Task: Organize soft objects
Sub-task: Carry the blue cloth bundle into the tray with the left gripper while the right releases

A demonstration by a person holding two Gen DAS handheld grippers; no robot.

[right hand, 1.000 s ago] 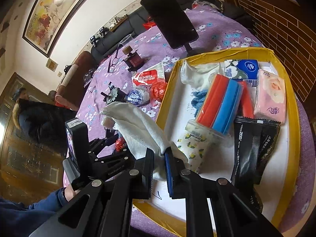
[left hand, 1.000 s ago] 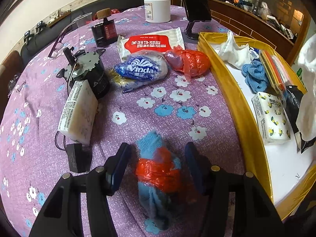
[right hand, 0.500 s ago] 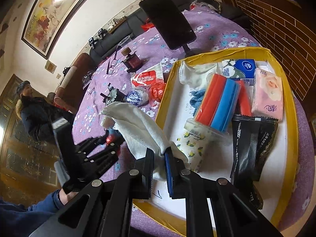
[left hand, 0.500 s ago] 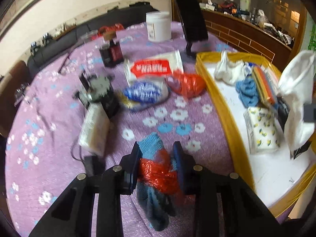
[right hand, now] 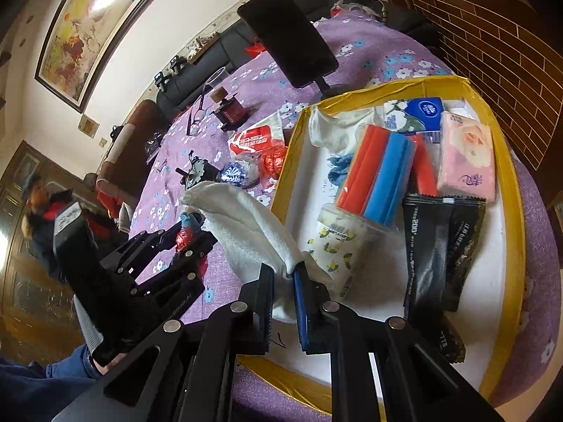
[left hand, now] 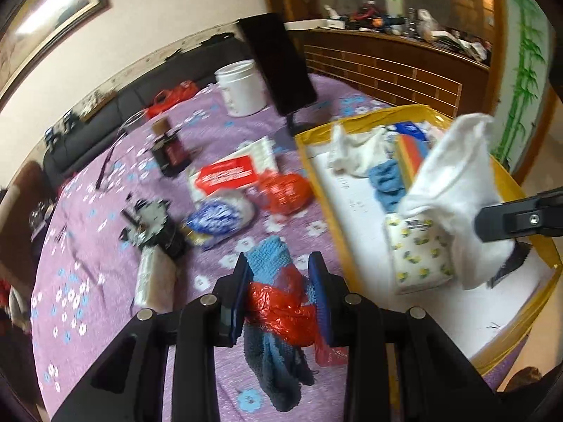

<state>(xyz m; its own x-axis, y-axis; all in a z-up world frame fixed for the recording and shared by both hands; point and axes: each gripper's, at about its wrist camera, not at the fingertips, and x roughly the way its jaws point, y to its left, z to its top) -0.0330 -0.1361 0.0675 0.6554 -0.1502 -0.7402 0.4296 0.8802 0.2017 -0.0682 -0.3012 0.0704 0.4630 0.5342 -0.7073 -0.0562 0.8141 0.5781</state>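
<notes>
My left gripper (left hand: pixel 279 267) is shut on a blue knitted cloth wrapped in red plastic (left hand: pixel 278 302) and holds it above the purple flowered tablecloth (left hand: pixel 105 246). It also shows in the right wrist view (right hand: pixel 188 227). My right gripper (right hand: pixel 283 274) is shut on a white cloth (right hand: pixel 246 225) and holds it over the near left part of the yellow-rimmed tray (right hand: pixel 510 161). The white cloth also hangs at the right of the left wrist view (left hand: pixel 457 190). The tray (left hand: pixel 320 183) holds soft items.
In the tray lie a red and blue sponge block (right hand: pixel 378 165), a pink tissue pack (right hand: pixel 466 154), black packets (right hand: pixel 440 246), a lemon-print pack (right hand: pixel 337 246). On the cloth lie a Vinda tissue pack (left hand: pixel 218 214), a red bag bundle (left hand: pixel 286 193), a phone stand (left hand: pixel 278 66), a white jar (left hand: pixel 241 86).
My left gripper shut on the blue and red bundle and lifted it off the tablecloth. My right gripper kept its hold on the white cloth and stayed almost still.
</notes>
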